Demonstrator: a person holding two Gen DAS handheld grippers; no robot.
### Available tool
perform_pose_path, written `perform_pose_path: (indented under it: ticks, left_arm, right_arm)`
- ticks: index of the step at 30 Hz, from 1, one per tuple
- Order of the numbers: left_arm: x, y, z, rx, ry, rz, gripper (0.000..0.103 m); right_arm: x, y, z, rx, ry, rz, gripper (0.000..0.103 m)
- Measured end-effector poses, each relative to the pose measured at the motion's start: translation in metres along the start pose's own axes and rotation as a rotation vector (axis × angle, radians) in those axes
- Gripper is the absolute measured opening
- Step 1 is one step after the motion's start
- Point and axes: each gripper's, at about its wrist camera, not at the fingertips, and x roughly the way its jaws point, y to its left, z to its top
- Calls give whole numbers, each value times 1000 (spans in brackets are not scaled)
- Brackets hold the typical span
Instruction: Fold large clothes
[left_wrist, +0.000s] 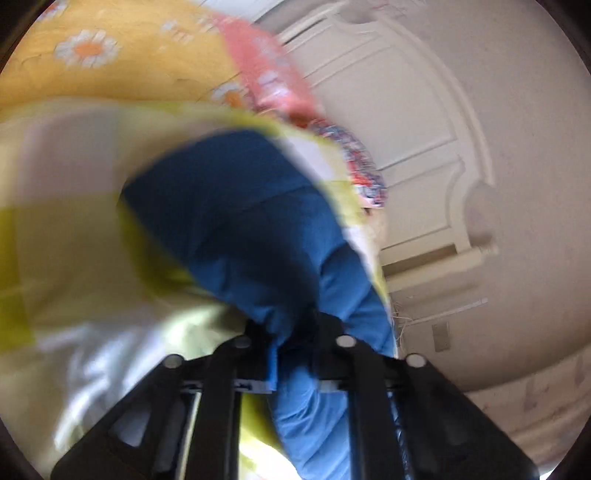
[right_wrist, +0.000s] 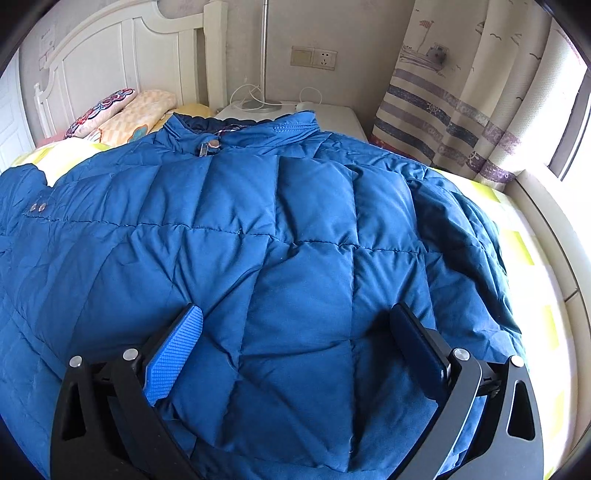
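Two grippers are at work on one blue quilted down jacket (right_wrist: 280, 236), which lies spread front-up on the bed, its long axis running from the hem near the right wrist camera to the collar (right_wrist: 236, 129) at the headboard end.

Nearest in the right wrist view, the right gripper (right_wrist: 295, 350) hangs over the lower body of the jacket with its jaws spread wide. The puffy panel bulges up between the blue ribbed pad (right_wrist: 177, 354) and the dark one, but neither seems to press on it, so I judge that it holds nothing. Beyond it the zip line runs straight ahead to the collar snap, and the jacket's right-hand sleeve is bunched toward the yellow-checked sheet (right_wrist: 532, 258) at the bed's window-side edge. The left-hand sleeve (right_wrist: 22, 206) trails toward the opposite edge.

That opposite side is where the left gripper (left_wrist: 295, 332) is. Its view is blurred, yet its jaws are plainly closed on a fold of blue fabric, most likely that sleeve or side edge, lifted off the sheet (left_wrist: 74, 258), with the orange flowered quilt (left_wrist: 110, 55) and the white headboard (left_wrist: 406, 129) behind.

So the coming fold probably turns on the left hand: it has the cloth, and the jacket's midline lies across from it, toward the right gripper.
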Motion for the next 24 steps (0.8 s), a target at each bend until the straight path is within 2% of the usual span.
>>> perform_pose_path:
  ticks: [1,2,3,4,6,9,12,13,14,15,16,17,18,19,20,22,24]
  left_arm:
    - [-7,-17,-9,77,-25,2,8]
    - [-20,-48,-25,196,-56,-10,7]
    - [-30,-78,-46,286,-57,-45,7]
    - [-35,-94,-59,333,-51,-69,7]
    - [-47,-149,-111,505,-19,-166,7]
    - [-49,-215,-214,765,74,-260,8]
    - [-27,-249,-323,959,226,-281,16]
    - [-12,-254,-365,1021,292,-268,25]
    - [-2,-254,-392,1053,336,-251,43]
    - [11,-251,-414,1079,385,-230,67]
    - [21,-247,-441,1113,427,-194,81]
    - [33,-242,-468,1188,439,-141,94]
    - [37,-237,-483,1271,399,-99,100]
    - [36,-238,-498,1365,355,-51,100]
    - [32,-240,-499,1387,338,-47,100]
    - [26,-245,-492,1383,366,-58,100]
    - [4,-245,-474,1333,343,-86,100]
  right_arm:
    - [0,0,0,1,0,2,97]
    - [0,0,0,3,-1,4,97]
    - [-1,-1,0,7,-3,7,97]
    - [-1,-1,-1,12,-4,11,97]
    - [-4,-4,-2,30,-14,27,97]
    - [-16,-19,-6,119,-77,51,96]
    - [-30,-52,-15,301,-164,112,96]
    - [-32,-63,-19,361,-185,134,96]
    - [-33,-76,-24,433,-213,173,96]
    - [-35,-84,-28,476,-233,199,96]
    - [-37,-92,-32,518,-255,211,96]
    - [-38,-95,-33,535,-263,216,96]
    - [-38,-96,-34,546,-268,222,96]
    - [-39,-96,-34,549,-270,227,96]
    - [-39,-95,-34,546,-270,225,96]
    - [-39,-93,-32,538,-267,223,97]
    - [-39,-93,-31,541,-266,227,97]
